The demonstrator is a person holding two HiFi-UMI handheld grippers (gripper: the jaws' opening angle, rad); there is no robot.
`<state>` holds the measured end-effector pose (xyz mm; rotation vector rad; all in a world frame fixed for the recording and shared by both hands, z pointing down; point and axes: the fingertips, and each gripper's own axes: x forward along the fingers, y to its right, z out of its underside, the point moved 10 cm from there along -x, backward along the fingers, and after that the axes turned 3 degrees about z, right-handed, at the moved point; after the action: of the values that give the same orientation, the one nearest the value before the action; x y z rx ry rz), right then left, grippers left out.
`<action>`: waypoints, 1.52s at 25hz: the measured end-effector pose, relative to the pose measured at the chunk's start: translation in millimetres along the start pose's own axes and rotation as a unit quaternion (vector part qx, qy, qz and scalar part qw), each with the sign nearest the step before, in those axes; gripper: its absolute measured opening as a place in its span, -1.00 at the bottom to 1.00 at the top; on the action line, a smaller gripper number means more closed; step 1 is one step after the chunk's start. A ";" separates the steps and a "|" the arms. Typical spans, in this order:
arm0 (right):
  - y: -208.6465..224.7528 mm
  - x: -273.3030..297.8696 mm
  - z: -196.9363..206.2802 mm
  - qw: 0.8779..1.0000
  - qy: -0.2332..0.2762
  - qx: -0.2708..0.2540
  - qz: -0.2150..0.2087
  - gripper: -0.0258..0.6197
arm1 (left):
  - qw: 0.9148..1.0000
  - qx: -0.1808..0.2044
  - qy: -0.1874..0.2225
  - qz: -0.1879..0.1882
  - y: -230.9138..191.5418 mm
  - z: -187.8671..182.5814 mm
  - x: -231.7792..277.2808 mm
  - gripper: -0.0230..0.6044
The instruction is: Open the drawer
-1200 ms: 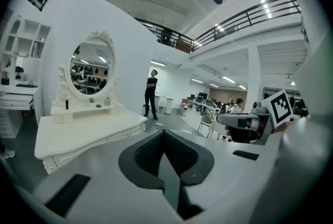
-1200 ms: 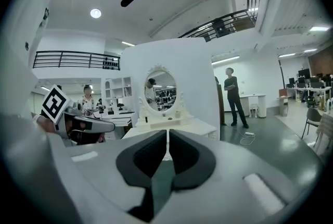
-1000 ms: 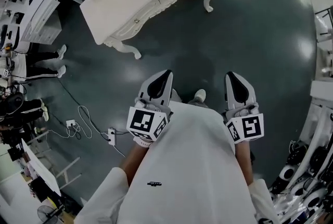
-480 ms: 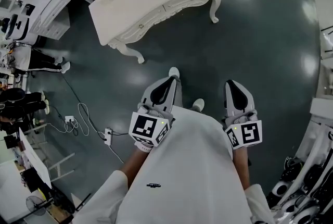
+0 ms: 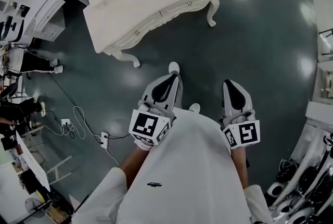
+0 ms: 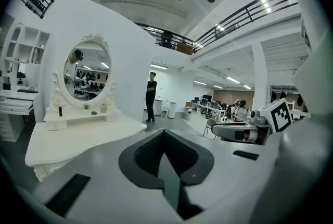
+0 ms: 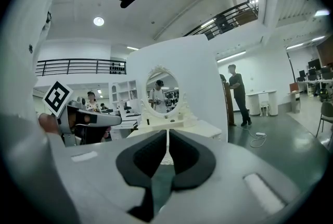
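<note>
White shirt (image 5: 182,165), small dark logo (image 5: 154,184); white shoes (image 5: 174,67); left gripper (image 5: 171,77), right gripper (image 5: 230,85) grey-white, black-padded; marker cubes (image 5: 148,126).

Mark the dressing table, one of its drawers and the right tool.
dressing table (image 5: 151,1): head view, bare tabletop.
drawer (image 5: 183,5): head view, front panel facing the person.
right tool (image 5: 229,84): head view, tips of the closed jaws.

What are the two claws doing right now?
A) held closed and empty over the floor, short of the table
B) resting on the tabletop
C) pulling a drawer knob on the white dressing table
A: the left claw and right claw are shut on nothing, with bare floor between them and the dressing table.
</note>
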<state>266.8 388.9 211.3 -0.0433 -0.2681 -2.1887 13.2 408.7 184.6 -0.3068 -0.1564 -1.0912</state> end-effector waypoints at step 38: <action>36.8 348.1 -47.9 0.996 -0.028 -0.013 0.087 -0.89 | 0.996 -0.016 -0.018 0.090 -301.5 -103.9 213.0 -0.90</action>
<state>93.3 81.2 215.9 -0.1366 -0.2578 -2.0193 -160.6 67.0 195.2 -0.3622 -0.1398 -0.9105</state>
